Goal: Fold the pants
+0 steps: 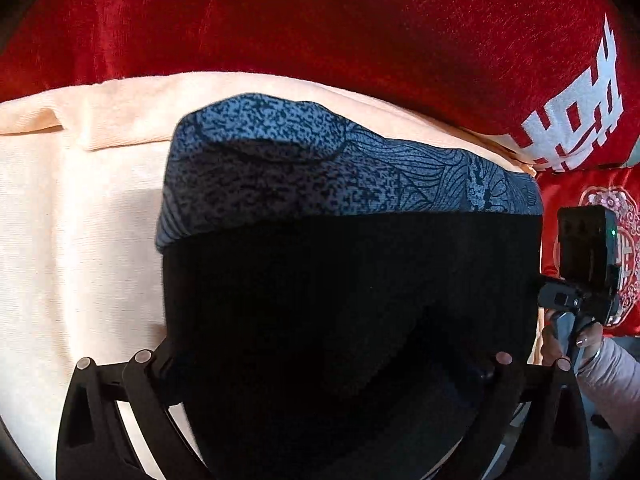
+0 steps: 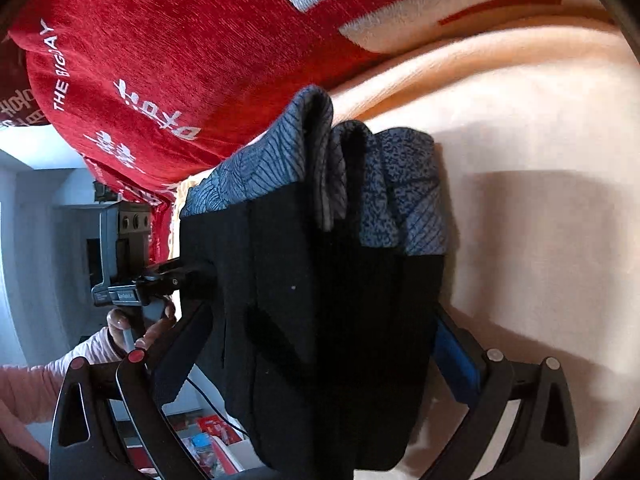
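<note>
Pants (image 1: 352, 208) hang bunched right in front of both cameras, over a peach blanket (image 1: 80, 208) on a bed, red pillow (image 1: 360, 32) behind. Black fabric with a blue-grey patterned band along the far edge.

Left gripper (image 1: 332, 364): black cloth fills the whole gap between its arms and hides the tips. Jaws look spread wide around the cloth, but whether they are pinching it cannot be told.

Right gripper (image 2: 320, 360): same story, the pants (image 2: 332, 300) drape down between its arms, tips covered, a blue pad just visible at the right edge of the cloth. Grip cannot be confirmed either.

Key relation: the garment sits directly ahead of each gripper, touching or draped on both, so neither hand is clearly nearer. In the left view the patterned band runs side to side; in the right view the cloth hangs in vertical pleats, folded into layers. Each view catches the other gripper at the cloth's edge, with the person's hand (image 1: 588, 340) on it.

Likely mid-fold, cloth lifted off the blanket; laying it flat looks like what remains.
</note>
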Available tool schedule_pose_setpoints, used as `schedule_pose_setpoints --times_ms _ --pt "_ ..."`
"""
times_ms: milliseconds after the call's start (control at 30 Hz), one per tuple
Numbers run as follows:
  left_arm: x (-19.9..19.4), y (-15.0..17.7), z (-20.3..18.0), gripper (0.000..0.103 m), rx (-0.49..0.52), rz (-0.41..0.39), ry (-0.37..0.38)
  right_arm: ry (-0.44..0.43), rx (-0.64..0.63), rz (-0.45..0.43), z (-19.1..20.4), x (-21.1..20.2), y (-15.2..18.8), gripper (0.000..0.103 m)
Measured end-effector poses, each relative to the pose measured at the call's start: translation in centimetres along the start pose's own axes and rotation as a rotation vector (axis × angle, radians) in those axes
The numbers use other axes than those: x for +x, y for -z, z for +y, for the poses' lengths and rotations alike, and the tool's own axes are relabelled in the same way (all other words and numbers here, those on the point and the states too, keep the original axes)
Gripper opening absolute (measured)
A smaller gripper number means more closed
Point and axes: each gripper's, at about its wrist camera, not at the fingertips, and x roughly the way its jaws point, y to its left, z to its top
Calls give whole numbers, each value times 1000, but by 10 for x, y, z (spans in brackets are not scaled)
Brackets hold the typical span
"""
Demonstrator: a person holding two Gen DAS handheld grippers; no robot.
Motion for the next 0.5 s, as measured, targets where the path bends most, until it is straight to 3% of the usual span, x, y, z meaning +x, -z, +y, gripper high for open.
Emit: schedule_pose_setpoints --times_ms 133,200,267,367,500 --pt "-1 3 -1 103 -27 -13 -9 -15 56 -2 -3 4 -4 102" --pt "-6 6 -8 93 -17 -34 -21 28 95 5 0 7 -7 97" --pt "-12 9 -14 83 -1 -52 -33 93 96 17 4 4 -7 73" --pt "-22 13 -23 71 11 -78 -55 54 136 1 6 -4 -5 51" --pt "-40 21 -30 63 2 -103 -70 36 135 -24 19 -12 0 45"
